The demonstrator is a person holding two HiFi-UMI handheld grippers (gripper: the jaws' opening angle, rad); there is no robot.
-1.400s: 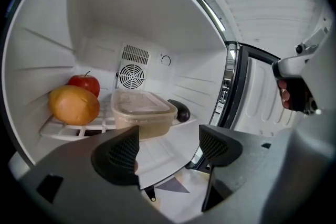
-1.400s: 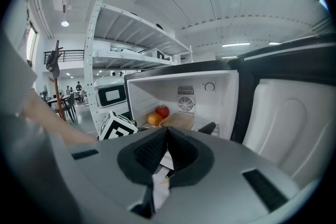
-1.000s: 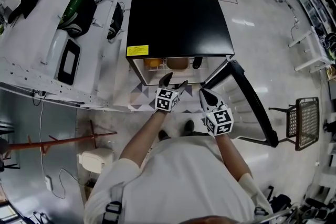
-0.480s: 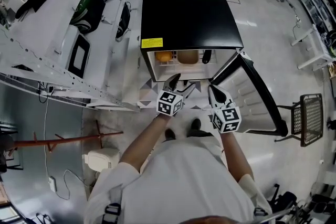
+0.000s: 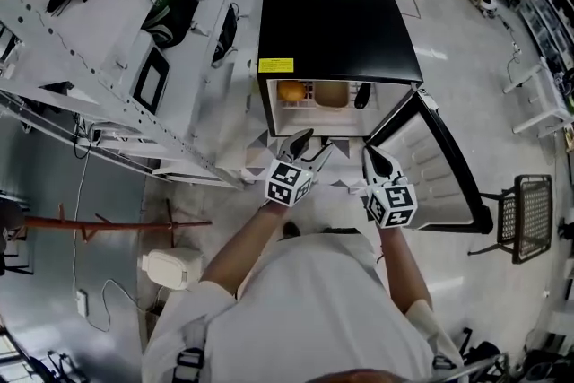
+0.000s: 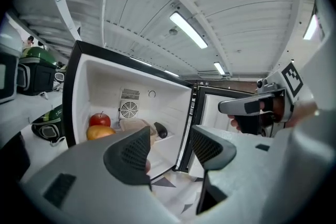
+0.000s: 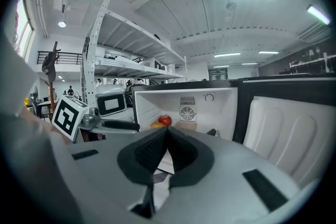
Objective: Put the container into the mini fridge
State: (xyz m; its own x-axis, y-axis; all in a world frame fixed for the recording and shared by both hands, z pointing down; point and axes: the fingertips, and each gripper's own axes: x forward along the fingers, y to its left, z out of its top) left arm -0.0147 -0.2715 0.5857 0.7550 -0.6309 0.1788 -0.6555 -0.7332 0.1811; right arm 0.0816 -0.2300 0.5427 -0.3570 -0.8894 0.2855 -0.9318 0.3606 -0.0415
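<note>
The black mini fridge [image 5: 339,24] stands with its door [image 5: 441,164] swung wide to the right. On its shelf a pale translucent container [image 5: 331,94] [image 6: 135,126] [image 7: 184,125] lies between an orange [image 5: 290,91] and a dark vegetable [image 5: 361,94]. A red apple [image 6: 100,119] sits behind the orange. My left gripper [image 5: 312,144] [image 6: 170,147] hovers in front of the opening, a little back from it. Its jaws have just been closing but stand open with nothing between them. My right gripper [image 5: 370,155] [image 7: 166,132] is beside it near the door, shut and empty.
A white workbench [image 5: 117,40] with bags and a black case runs along the left of the fridge. A dark mesh chair [image 5: 529,215] stands at the right beyond the open door. A patterned mat [image 5: 269,152] lies on the floor before the fridge.
Both grippers have drawn back from the fridge opening, the left one more and upward. The left jaws have narrowed. The container stays on the shelf.
</note>
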